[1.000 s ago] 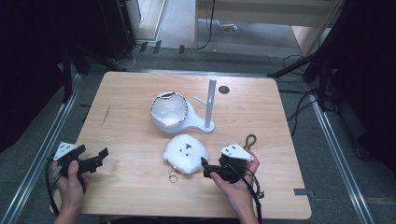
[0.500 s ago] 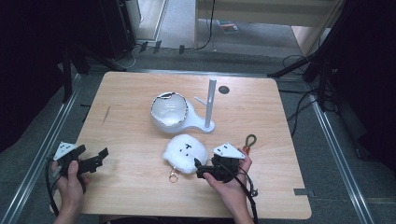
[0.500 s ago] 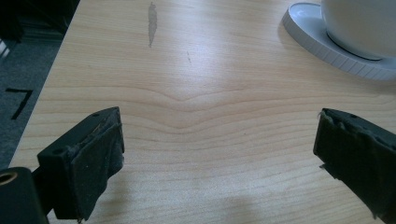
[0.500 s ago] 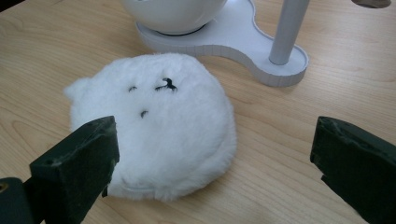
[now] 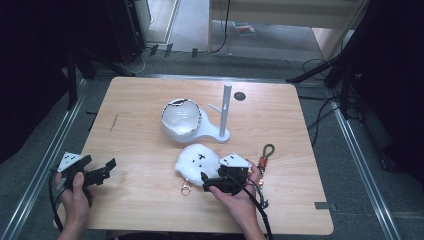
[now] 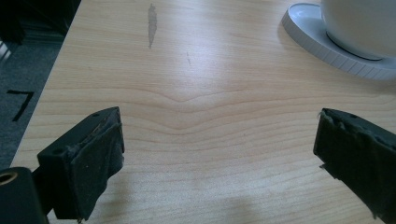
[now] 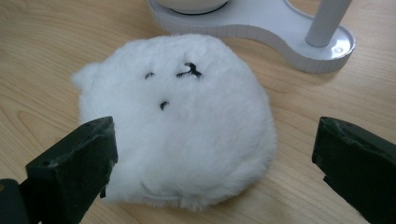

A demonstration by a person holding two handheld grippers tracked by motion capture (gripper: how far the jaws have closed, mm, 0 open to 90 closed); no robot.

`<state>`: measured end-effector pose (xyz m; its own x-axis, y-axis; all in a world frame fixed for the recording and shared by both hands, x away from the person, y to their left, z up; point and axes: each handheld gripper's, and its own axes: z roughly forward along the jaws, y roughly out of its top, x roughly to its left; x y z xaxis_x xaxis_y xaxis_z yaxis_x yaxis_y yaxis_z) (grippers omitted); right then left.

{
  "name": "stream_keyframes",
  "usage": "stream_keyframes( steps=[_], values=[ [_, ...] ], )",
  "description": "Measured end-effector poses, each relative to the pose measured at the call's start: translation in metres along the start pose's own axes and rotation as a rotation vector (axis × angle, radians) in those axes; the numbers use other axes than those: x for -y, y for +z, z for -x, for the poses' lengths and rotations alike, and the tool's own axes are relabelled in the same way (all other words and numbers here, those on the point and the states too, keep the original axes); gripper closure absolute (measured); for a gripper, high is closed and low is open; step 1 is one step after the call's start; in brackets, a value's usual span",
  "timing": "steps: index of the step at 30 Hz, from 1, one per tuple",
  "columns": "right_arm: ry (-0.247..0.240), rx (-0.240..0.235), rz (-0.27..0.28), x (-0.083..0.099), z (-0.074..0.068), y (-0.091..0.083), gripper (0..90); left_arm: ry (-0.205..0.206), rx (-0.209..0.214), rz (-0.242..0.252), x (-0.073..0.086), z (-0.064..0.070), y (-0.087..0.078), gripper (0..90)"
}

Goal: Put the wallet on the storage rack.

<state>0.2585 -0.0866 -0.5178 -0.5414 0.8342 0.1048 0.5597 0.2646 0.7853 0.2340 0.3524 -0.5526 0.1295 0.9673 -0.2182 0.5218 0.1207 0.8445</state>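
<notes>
A white fluffy plush pouch (image 5: 197,159) with small black stitched marks lies flat on the wooden table, a small gold clasp (image 5: 186,190) at its near edge. My right gripper (image 5: 206,182) is open right at the pouch's near right side. In the right gripper view the pouch (image 7: 182,116) lies between and just beyond the wide-apart jaws of that gripper (image 7: 215,158), apart from both. My left gripper (image 5: 106,169) is held open near the table's front left, and in its own view the gripper (image 6: 219,154) has only bare wood between its jaws.
A white stand (image 5: 222,135) with an upright post (image 5: 226,107) and a white bowl (image 5: 181,120) sits behind the pouch. A green and orange carabiner strap (image 5: 266,154) lies right of my right hand. A small dark disc (image 5: 240,96) is farther back.
My right gripper has moved left, up to the plush pouch. The left gripper has stayed in place.
</notes>
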Motion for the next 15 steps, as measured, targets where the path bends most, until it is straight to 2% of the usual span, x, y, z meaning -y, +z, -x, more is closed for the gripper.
stream_keyframes(
  steps=[6, 15],
  values=[
    [0.007, -0.003, -0.033, 0.003, -0.004, 0.011, 0.0, 0.0, 0.0, -0.001, 0.0, 0.0, 0.0, 2.5],
    [-0.003, -0.004, -0.042, 0.005, -0.011, 0.021, 0.0, 0.005, -0.001, -0.005, 0.0, 0.0, 0.0, 2.5]
  ],
)
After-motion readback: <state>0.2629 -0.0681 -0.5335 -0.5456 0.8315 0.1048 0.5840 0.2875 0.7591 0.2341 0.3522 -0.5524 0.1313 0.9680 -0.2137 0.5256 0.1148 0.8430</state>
